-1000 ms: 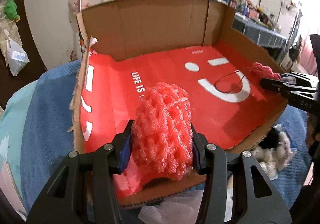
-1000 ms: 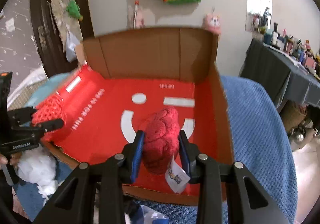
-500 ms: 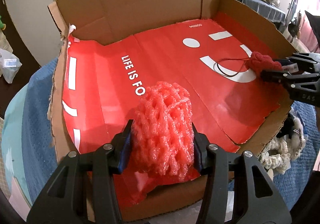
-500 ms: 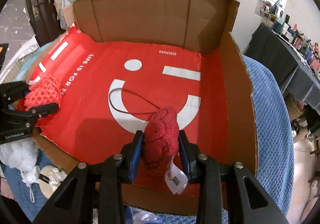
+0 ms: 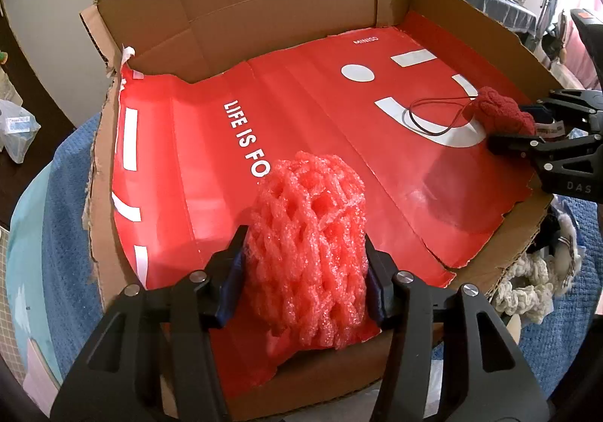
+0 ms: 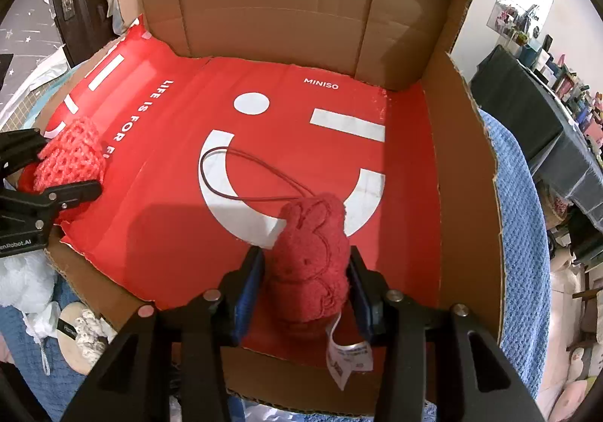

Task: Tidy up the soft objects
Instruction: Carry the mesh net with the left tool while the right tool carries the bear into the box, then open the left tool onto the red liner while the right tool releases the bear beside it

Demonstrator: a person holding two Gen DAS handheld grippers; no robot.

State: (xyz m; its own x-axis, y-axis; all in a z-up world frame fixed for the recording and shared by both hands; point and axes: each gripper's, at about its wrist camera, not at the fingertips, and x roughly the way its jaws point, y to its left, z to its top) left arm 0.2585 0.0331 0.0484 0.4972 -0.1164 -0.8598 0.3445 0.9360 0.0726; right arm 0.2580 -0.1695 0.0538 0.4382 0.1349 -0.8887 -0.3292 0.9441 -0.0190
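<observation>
Open cardboard box (image 5: pixel 286 7) with tall back and right walls, floor lined with a red printed sheet (image 5: pixel 320 143) showing a white smiley and "LIFE IS FO…" text; box sits on a blue knit blanket (image 6: pixel 524 218). Outside the box front edge: a cream knitted item (image 5: pixel 527 286) at 4 o'clock in left wrist view, and white fluffy stuff (image 6: pixel 22 282) at 8 o'clock in right wrist view. Cluttered side bench with dark cloth (image 6: pixel 542 128) at 3 o'clock, well apart. Nothing stands between the two held items on the sheet. Left gripper (image 5: pixel 305 271) fingers clamped on a pink foam net sleeve (image 5: pixel 309 244), open mesh, puffy, upright, over the sheet's front left area. Right gripper (image 6: pixel 305 278) fingers closed around a red plush bunny (image 6: pixel 311 260), fuzzy, ears stitched in, white paper tag (image 6: pixel 346 354) hanging at its base, thin dark cord loop (image 6: pixel 241 177) trailing toward 11 o'clock over the smiley; bunny is near the box's front right. Count: one box, one net sleeve, one bunny, two grippers.
</observation>
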